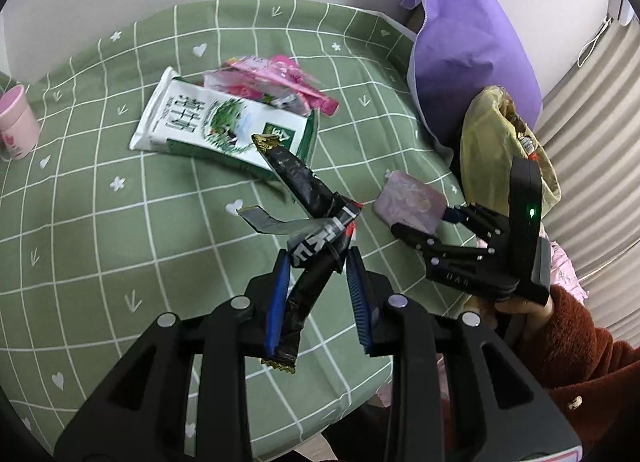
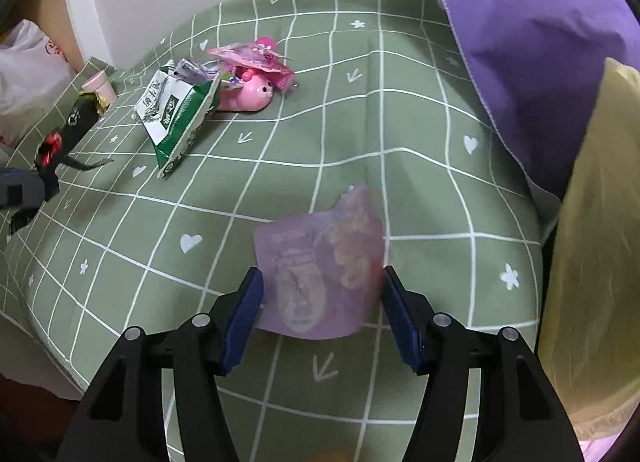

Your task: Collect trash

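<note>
My left gripper is shut on a black snack wrapper and holds it above the green checked tablecloth. The wrapper also shows at the left of the right wrist view. My right gripper is open, its fingers either side of a pale purple packet lying on the cloth; the packet also shows in the left wrist view. A green and white bag and pink wrappers lie further back. A yellow trash bag stands at the right.
A purple cloth bag sits behind the yellow bag. A pink cup stands at the table's left edge. A pink snail toy lies by the pink wrappers. A white plastic bag is off the far left.
</note>
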The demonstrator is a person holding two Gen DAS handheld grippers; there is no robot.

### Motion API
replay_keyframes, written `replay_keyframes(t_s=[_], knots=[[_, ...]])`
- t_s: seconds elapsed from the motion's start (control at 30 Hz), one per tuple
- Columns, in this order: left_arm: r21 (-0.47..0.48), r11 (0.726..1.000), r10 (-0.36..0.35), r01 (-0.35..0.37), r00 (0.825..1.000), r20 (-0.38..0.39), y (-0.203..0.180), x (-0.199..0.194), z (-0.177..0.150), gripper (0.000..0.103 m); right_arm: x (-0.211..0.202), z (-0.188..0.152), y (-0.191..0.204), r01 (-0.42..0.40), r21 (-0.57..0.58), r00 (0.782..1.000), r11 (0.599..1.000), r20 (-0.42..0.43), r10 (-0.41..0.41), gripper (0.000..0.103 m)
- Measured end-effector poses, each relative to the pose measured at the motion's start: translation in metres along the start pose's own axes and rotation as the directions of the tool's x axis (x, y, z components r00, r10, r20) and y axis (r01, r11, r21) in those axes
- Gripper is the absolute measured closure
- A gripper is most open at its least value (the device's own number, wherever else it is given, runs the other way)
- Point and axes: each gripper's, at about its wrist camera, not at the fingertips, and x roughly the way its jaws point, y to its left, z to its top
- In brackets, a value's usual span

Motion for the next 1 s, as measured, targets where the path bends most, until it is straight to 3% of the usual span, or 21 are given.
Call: replay_keyframes(t_s=[0.13,0.2,0.37,0.5,0.67,0.8,0.93,1.0], knots=[[-0.006,1.000,0.011,-0.011,1.000,-0.004,0.006,-0.003,-0.004,0.076,-0.003,0.001,-0.003,-0.017,0.024,1.000,1.000,-0.002,0.017,0.071],[-0.013,1.000,0.009,-0.010,1.000,-0.002,0.008,-0.003,-0.004,0.076,-0.008,0.003,-0.007,-0.047,0.056,0.999,0.997,0.002,0.047,0.093],[-0.016,1.000,-0.015,0.015,1.000,0.003,0.007,0.001,0.001,0.076,-0.035,0.009,-0.012,-0.111,0.090,0.993,0.990,0.059,0.106,0.099],[0.019,0.999,-0.043,0.043,0.999,0.009,-0.006,0.006,0.014,0.076,-0.075,0.019,-0.020,-0.121,0.101,0.985,0.987,0.136,0.107,0.099],[0.168,0.980,-0.115,0.106,0.992,0.043,-0.060,0.008,0.056,0.076,-0.151,0.029,-0.052,-0.024,0.130,0.962,0.991,0.272,-0.012,0.099],[0.312,0.927,-0.230,0.206,0.972,0.041,-0.124,0.014,0.096,0.076,-0.212,0.025,-0.101,0.125,0.207,0.924,0.970,0.331,-0.190,0.099],[0.454,0.830,-0.344,0.325,0.938,-0.042,-0.208,0.039,0.128,0.076,-0.244,0.017,-0.143,0.319,0.251,0.875,0.914,0.292,-0.386,0.099],[0.510,0.778,-0.369,0.368,0.924,-0.103,-0.250,0.060,0.139,0.076,-0.255,0.013,-0.162,0.394,0.255,0.852,0.883,0.259,-0.455,0.099]])
